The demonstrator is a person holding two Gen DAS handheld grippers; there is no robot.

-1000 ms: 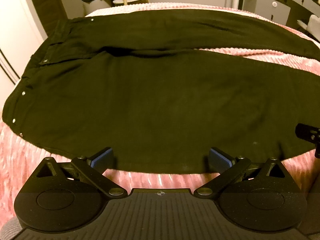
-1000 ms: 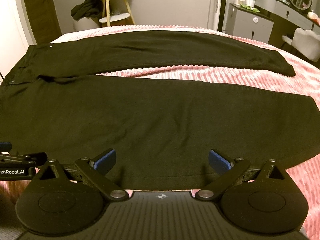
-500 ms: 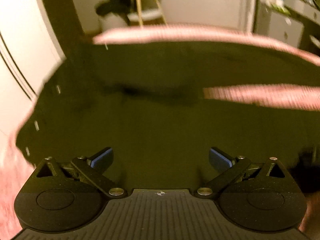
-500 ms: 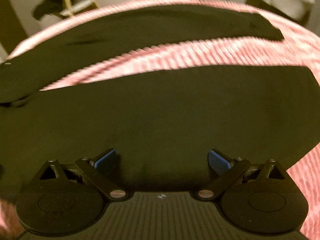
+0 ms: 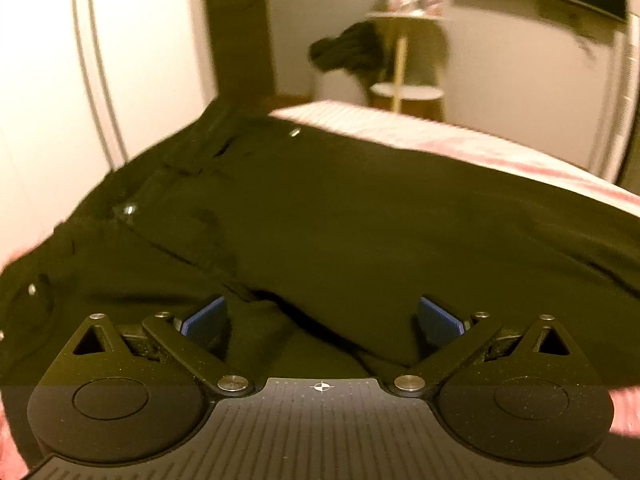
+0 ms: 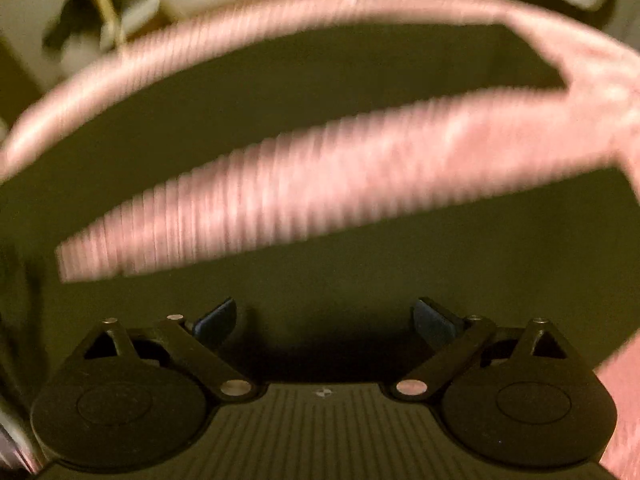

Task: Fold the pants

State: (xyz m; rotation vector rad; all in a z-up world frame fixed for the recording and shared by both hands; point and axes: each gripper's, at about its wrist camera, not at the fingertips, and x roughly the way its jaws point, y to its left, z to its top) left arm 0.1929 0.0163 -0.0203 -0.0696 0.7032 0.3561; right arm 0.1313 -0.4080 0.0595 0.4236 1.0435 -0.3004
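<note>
One pair of black pants (image 5: pixel 360 232) spread on a pink bed (image 6: pixel 320 184), two legs apart with a strip of bedding between. Left gripper (image 5: pixel 322 316) wide open over the crotch fold, gripping nothing. Right gripper (image 6: pixel 324 316) wide open over the near leg, empty.

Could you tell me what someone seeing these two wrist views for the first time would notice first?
The black pants dominate both views, spread over the pink ribbed bedspread, with a pink strip showing between the two legs in the right wrist view. At the bottom of each picture the left gripper and right gripper hang open just above the dark cloth. Behind the bed, a small round side table carries a dark heap of clothing.
</note>
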